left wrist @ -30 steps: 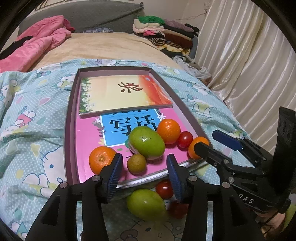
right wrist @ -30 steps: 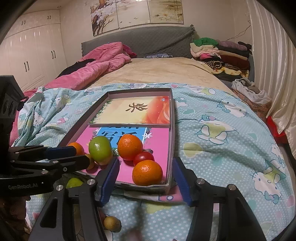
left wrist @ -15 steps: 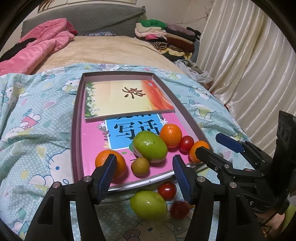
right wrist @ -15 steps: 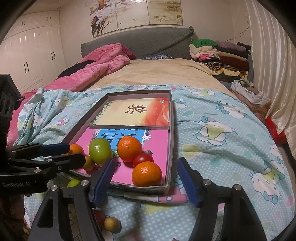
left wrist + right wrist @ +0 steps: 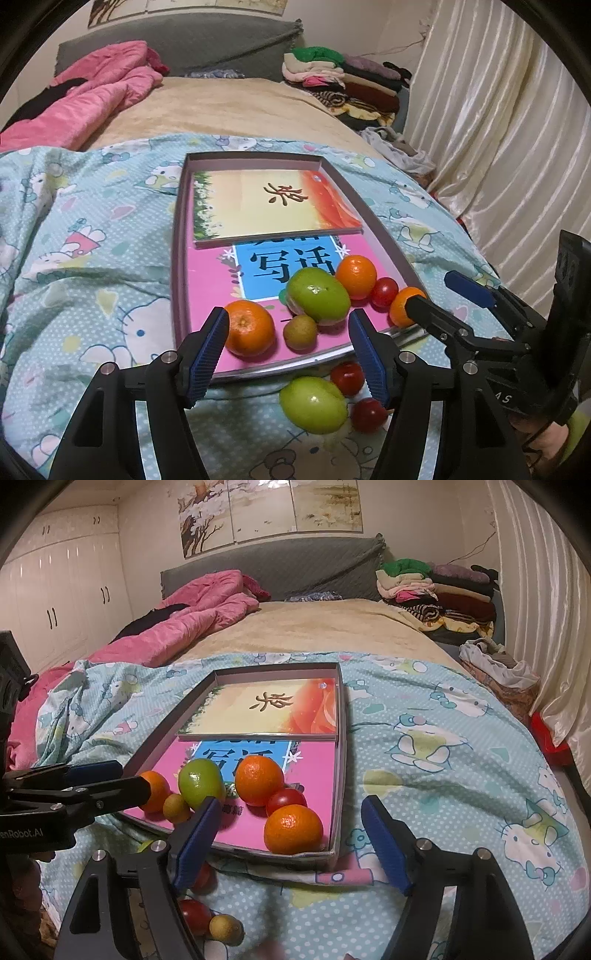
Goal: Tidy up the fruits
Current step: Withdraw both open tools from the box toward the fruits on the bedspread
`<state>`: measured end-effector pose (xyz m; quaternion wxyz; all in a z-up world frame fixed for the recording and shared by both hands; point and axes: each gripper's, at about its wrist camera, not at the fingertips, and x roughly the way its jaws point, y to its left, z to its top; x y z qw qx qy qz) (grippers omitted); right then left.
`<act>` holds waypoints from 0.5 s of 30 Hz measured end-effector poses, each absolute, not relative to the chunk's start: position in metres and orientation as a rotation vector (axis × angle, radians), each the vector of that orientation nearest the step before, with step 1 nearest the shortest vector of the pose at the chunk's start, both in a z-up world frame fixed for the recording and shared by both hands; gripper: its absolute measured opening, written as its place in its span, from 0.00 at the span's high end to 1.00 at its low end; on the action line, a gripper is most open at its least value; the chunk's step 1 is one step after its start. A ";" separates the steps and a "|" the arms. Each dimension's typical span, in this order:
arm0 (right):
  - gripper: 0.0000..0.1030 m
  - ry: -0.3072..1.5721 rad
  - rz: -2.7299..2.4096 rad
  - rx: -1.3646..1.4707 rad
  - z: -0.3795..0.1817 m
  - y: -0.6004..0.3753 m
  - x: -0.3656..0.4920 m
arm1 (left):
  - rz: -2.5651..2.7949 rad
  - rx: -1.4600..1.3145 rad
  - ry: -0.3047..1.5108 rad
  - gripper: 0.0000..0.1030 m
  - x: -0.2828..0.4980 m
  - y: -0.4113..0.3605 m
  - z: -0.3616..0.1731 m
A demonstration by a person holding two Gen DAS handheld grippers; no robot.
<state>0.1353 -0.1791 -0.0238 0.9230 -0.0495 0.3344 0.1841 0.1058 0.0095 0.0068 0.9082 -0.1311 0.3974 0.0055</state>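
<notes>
Fruit off the tray [image 5: 179, 280] decides the next reach: a green fruit [image 5: 313, 404] and 2 tomatoes [image 5: 347, 377] lie on the bedspread just outside its near edge, nearer the left claw [image 5: 293, 354], whose jaws have just been opening and hold nothing. Only the right view shows a small brown fruit [image 5: 226, 928] low on the bedspread under the right claw [image 5: 290, 843], also just opening and empty.

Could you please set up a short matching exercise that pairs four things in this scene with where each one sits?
Things:
1. green fruit
2. orange
3. yellow-orange book
4. folded clothes

Places:
A. far half of the tray
B. on the quilt, just outside the tray's near edge
C. near right corner inside the tray
D. stacked by the headboard

Pairs: 1-B, 2-C, 3-A, 4-D
</notes>
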 end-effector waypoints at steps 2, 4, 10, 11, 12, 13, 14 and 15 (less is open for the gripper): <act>0.21 0.679 0.378 -0.097 -0.023 -0.180 0.135 | 0.016 -0.273 0.817 0.33 0.104 0.011 0.008; 0.20 0.671 0.375 -0.093 -0.021 -0.181 0.134 | 0.025 -0.269 0.815 0.33 0.102 0.012 0.009; 0.20 0.657 0.375 -0.083 -0.017 -0.182 0.132 | 0.034 -0.264 0.815 0.33 0.099 0.014 0.010; 0.20 0.653 0.376 -0.081 -0.016 -0.182 0.132 | 0.038 -0.259 0.814 0.33 0.098 0.014 0.010; 0.20 0.649 0.374 -0.080 -0.015 -0.182 0.131 | 0.042 -0.253 0.813 0.33 0.097 0.013 0.010; 0.20 0.642 0.373 -0.080 -0.014 -0.183 0.130 | 0.046 -0.246 0.813 0.33 0.096 0.013 0.011; 0.20 0.636 0.370 -0.078 -0.013 -0.183 0.130 | 0.049 -0.239 0.813 0.33 0.096 0.013 0.011; 0.20 0.630 0.368 -0.074 -0.012 -0.184 0.129 | 0.055 -0.233 0.815 0.33 0.095 0.012 0.011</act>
